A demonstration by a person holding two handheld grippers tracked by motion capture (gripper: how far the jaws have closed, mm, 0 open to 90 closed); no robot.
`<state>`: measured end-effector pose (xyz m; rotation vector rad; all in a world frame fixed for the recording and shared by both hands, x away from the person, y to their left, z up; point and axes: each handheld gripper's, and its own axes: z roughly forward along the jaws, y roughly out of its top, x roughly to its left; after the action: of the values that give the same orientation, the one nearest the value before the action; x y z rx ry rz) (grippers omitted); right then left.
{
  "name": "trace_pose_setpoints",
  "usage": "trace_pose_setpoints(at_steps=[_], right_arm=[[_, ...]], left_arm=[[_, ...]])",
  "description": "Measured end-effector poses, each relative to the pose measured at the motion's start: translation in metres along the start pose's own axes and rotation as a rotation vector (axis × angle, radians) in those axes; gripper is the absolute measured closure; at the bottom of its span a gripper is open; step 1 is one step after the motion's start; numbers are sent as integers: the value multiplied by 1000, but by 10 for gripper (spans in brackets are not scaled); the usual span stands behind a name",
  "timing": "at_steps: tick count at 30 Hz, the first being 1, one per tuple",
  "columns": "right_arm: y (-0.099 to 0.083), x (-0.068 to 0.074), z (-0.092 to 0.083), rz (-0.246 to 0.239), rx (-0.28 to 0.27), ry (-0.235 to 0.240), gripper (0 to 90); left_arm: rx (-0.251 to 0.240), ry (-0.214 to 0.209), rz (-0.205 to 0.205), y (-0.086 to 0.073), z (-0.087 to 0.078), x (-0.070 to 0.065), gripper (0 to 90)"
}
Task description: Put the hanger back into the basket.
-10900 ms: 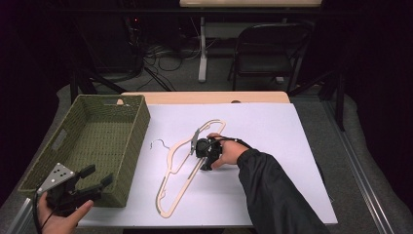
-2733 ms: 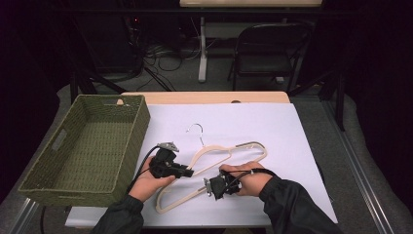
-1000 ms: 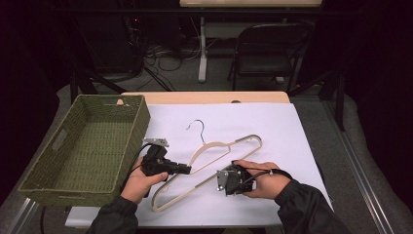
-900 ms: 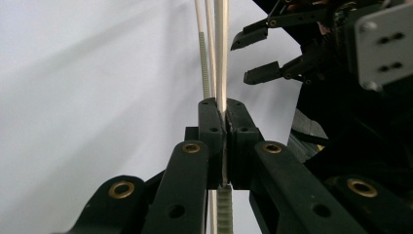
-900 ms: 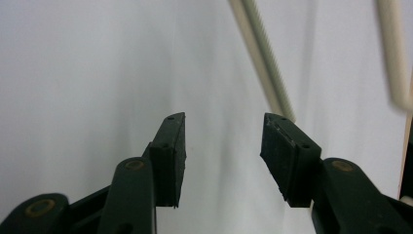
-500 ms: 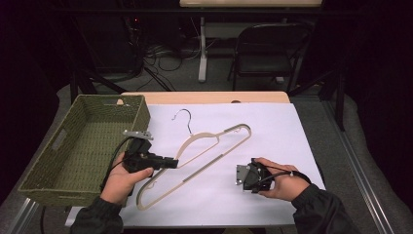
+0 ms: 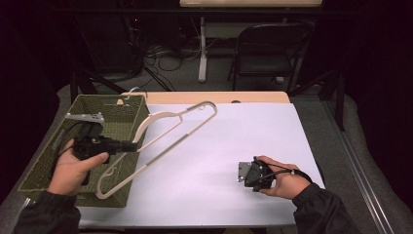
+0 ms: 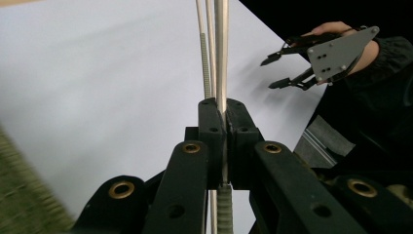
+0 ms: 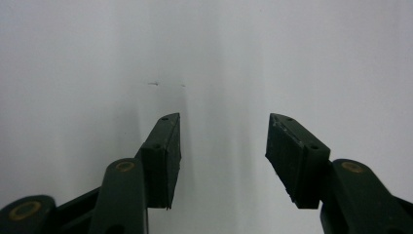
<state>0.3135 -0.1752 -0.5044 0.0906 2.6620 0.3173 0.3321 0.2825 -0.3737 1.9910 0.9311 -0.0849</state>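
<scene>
Hanger (image 7: 168,141) has swung left, one end now over basket (image 7: 48,161); left hand-held gripper (image 7: 127,145) is clamped on its bar, right hand-held gripper (image 7: 242,171) has let go, jaws apart above worktop (image 7: 234,131). Step looks like loading; next, lower hanger inside the rim, then release.

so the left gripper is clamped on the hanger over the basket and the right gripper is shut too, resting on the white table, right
Not quite: the right gripper is open, not shut. The right gripper view shows its two jaws standing apart with bare white table between them. The rest holds: the left gripper is clamped on the hanger, which reaches over the basket in the high view.
</scene>
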Motion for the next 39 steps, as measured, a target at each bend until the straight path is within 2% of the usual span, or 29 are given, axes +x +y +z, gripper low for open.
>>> trace_pose_setpoints(at_steps=[5,7,13,15,21,22,28,33,35,36,37,39], right_arm=[[0,-1,2,2,13,-2,467],[0,-1,4,16,20,2,465],[2,-2,7,11,26,5,465],[2,-3,8,24,33,3,465],[2,-4,9,20,40,1,465],[2,-4,10,21,38,3,465],[1,-4,11,23,48,0,465],[2,-4,11,30,52,3,465],[2,-3,11,34,62,7,465],[3,-4,11,15,60,5,465],[3,-3,11,30,64,5,466],[4,-4,9,31,68,1,466]], left_arm=[[-13,-6,-45,-4,-22,28,875],[-11,2,-56,-6,-29,40,875],[-13,45,-88,-11,-56,68,875],[-20,61,-86,-13,-65,74,875],[-50,90,-107,-18,-89,89,875],[-51,99,-101,-19,-92,91,875],[-42,136,-117,-28,-109,103,875],[-59,167,-143,-41,-123,116,875],[-63,175,-144,-45,-127,121,875],[-67,176,-155,-48,-130,124,875],[-66,177,-150,-50,-131,126,875],[-71,178,-158,-53,-133,131,875]])
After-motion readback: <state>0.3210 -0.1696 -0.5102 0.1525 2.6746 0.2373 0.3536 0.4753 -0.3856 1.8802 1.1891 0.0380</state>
